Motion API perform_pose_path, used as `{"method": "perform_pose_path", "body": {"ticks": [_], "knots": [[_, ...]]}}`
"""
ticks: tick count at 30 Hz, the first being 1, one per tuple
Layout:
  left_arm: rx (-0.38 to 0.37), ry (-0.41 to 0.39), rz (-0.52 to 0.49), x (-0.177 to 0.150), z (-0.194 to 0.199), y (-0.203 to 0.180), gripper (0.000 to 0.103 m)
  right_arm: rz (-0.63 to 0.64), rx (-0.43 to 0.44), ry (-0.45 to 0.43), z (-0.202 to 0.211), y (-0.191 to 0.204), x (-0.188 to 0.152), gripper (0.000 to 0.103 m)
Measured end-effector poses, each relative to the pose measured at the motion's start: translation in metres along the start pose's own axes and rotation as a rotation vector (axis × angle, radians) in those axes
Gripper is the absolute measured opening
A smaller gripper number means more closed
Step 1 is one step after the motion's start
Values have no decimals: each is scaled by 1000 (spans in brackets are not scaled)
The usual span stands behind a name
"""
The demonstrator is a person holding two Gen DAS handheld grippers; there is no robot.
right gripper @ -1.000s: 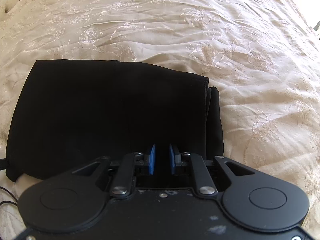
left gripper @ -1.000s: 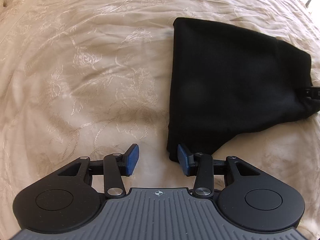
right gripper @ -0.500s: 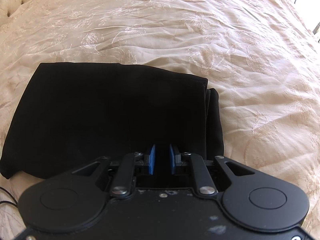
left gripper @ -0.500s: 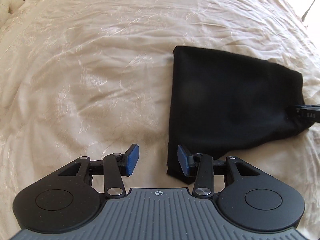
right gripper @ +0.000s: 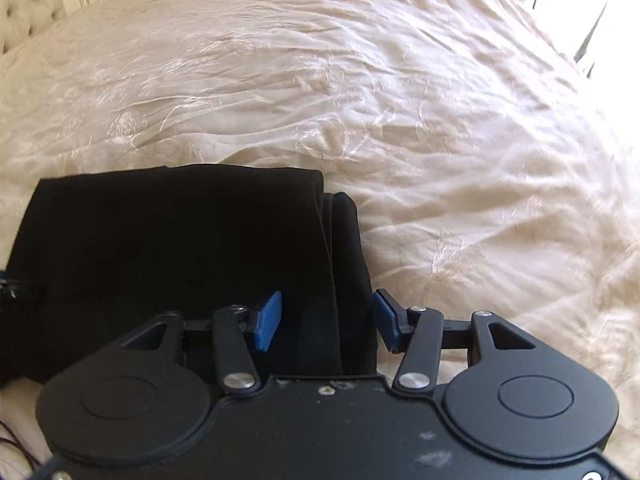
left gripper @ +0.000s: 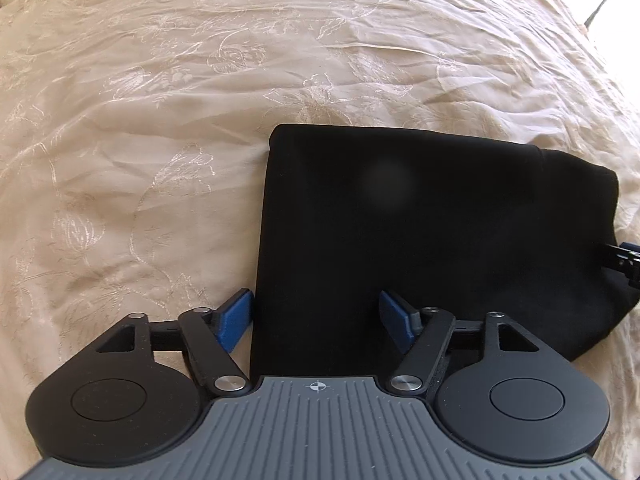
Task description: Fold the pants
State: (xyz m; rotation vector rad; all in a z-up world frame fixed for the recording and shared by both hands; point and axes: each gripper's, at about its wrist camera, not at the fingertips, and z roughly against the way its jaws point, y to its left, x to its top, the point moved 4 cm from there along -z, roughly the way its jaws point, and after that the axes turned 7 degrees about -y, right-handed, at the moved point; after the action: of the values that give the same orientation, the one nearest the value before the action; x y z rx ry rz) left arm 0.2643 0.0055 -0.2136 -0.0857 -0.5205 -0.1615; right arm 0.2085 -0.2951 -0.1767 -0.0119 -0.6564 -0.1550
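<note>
The black pants (left gripper: pixel 420 232) lie folded into a compact rectangle on a cream bedspread (left gripper: pixel 140 120). My left gripper (left gripper: pixel 316 320) is open, its blue pads straddling the near left edge of the fold. In the right wrist view the pants (right gripper: pixel 168 248) fill the lower left, with stacked layers showing at their right edge. My right gripper (right gripper: pixel 328 320) is open, its pads either side of that layered right edge. The tip of the right gripper shows at the right edge of the left wrist view (left gripper: pixel 624 260).
The embroidered, wrinkled cream bedspread (right gripper: pixel 400 120) spreads all around the pants. A tufted headboard (right gripper: pixel 28 12) stands at the far left. Bright window light (right gripper: pixel 612 20) falls at the far right, by the bed's edge. A thin cable (right gripper: pixel 16 440) lies at the lower left.
My right gripper has opened from shut on the pants. My left gripper has opened wider and shifted right over the pants' left edge. The pants now lie flatter and squarer.
</note>
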Motion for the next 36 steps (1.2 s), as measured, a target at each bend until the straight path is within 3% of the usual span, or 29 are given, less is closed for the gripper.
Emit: {"method": "perform_pose_path", "body": {"ticks": [8,15,18,20,21,22,24,27,36], "knots": [[-17,6,-70,7,-24,-11,103,-277,193,91,-34,-40,2,75],[-68,32,-6,10,-27,-4,103,-274,231,67,-33,-45,-1,77],[-98,15,6,9,-21,-4,84,-267,233,85,-33,-41,1,77],[-89,-5,18,9,-12,-5,57,-233,240,112,-34,-36,5,74],[-86,-17,18,9,-7,-6,49,-213,249,120,-33,-34,7,69],[-65,-29,9,10,-1,-8,34,-200,255,122,-30,-31,7,63],[-46,-39,-4,11,7,-10,18,-207,244,115,-21,-31,8,43],[-31,-39,-7,13,20,-16,11,-306,276,82,-3,-37,9,24],[46,-72,-32,7,68,-16,10,-330,310,47,56,-10,-5,23]]}}
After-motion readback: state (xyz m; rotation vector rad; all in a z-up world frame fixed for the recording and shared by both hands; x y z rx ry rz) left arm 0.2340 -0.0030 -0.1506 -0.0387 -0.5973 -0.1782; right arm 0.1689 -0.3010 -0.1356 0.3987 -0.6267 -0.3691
